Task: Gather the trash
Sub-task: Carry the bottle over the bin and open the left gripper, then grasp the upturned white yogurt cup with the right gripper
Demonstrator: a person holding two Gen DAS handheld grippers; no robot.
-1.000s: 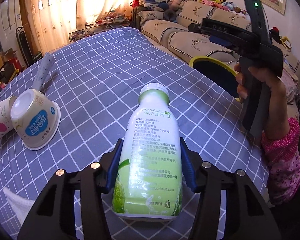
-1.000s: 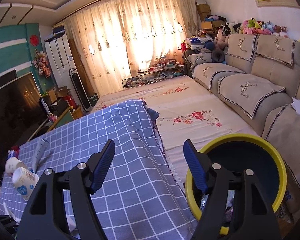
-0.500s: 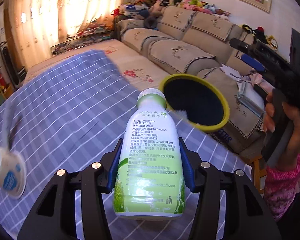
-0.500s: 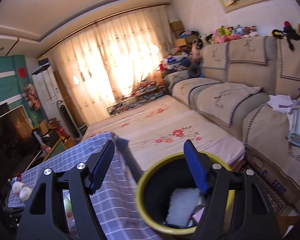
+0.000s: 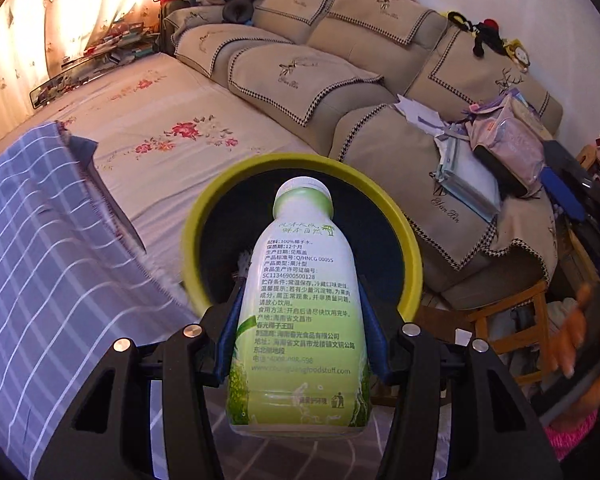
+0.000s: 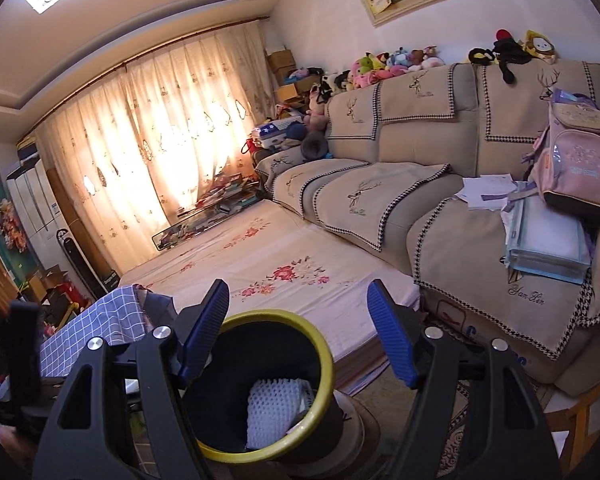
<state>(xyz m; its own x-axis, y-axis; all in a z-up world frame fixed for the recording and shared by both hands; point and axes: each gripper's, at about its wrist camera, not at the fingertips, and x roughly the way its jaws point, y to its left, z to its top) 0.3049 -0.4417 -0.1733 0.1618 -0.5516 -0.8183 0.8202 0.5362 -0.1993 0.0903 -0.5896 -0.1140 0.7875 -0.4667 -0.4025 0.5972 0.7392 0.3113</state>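
My left gripper (image 5: 298,322) is shut on a green-and-white plastic bottle (image 5: 300,312), its blue pads pressing both sides. The bottle's white cap points out over a dark bin with a yellow rim (image 5: 228,196), which stands just past the table's edge. In the right wrist view the same bin (image 6: 324,364) sits low between the fingers of my right gripper (image 6: 298,336), which is open with nothing between them. White foam netting (image 6: 274,410) lies inside the bin.
A table with a blue checked cloth (image 5: 32,264) lies at the left. A flowered bed cover (image 5: 160,132) and a beige sofa (image 5: 380,92) with a pink backpack (image 5: 508,144) and papers stand behind the bin. A wooden stool (image 5: 512,320) stands at the right.
My left gripper carried the bottle off the table to the bin; the cups on the table left its view. The right gripper swung right, away from the table, toward the sofa.
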